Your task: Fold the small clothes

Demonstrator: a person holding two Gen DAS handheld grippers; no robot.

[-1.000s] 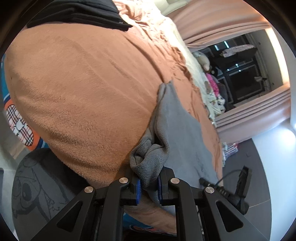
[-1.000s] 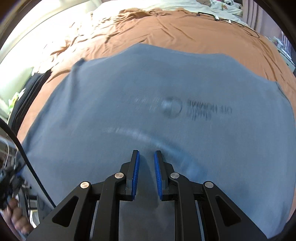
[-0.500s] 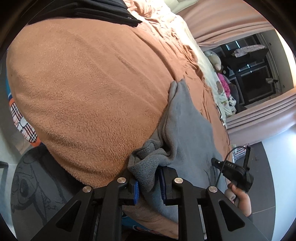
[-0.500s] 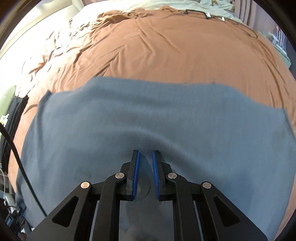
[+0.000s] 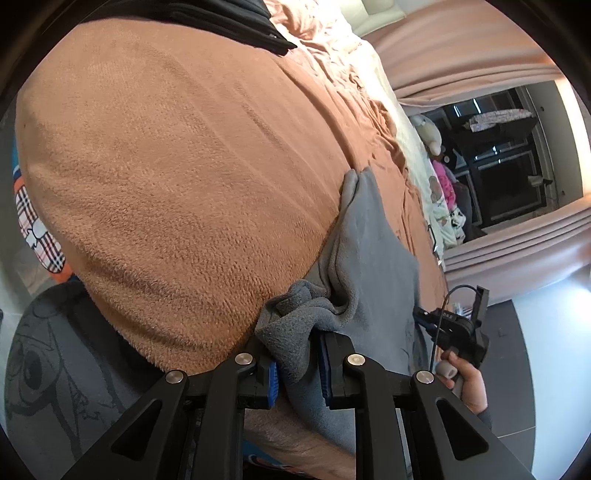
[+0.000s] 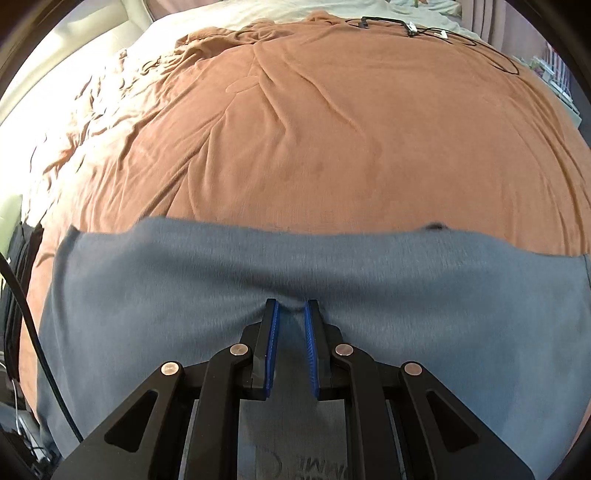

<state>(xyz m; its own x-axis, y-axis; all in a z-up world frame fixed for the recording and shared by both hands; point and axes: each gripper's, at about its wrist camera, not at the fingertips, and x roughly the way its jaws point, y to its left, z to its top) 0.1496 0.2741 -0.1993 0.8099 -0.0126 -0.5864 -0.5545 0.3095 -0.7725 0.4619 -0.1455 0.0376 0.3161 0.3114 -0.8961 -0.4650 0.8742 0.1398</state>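
1. The left tool [image 5: 297, 373] had its 2 blue pads closed on a bunched corner of the grey shirt [image 5: 373, 258], with the cloth wadded up between and above them.
2. The shirt lay on the orange blanket [image 5: 177, 177] of the bed, near the bed's edge; from the left view it ran away from the tool as a narrow strip with a rolled fold along its left side.
3. Only the left view showed the person's hand [image 5: 467, 382] gripping the handle of the right tool [image 5: 452, 326], low at the right beside the shirt.
4. That view also took in a stack of dark clothes [image 5: 236, 22] at the far end of the blanket, a patterned rug [image 5: 48, 373] on the floor, pink curtains [image 5: 465, 48] and a dark window [image 5: 506, 177].
5. The right view showed the shirt [image 6: 184, 295] spread wide across the blanket [image 6: 332, 140], its far edge a nearly straight line from side to side.
6. There the right tool [image 6: 291, 314] had its pads a narrow gap apart, with a small pucker of shirt cloth pinched between the tips.
7. Printed lettering [image 6: 310, 467] showed on the cloth at the bottom of the right view, partly hidden by the tool body and too cut off to read.
8. Only the right view showed cables [image 6: 424, 31] lying at the far side of the bed and pale sheets [image 6: 92, 74] beyond the blanket.
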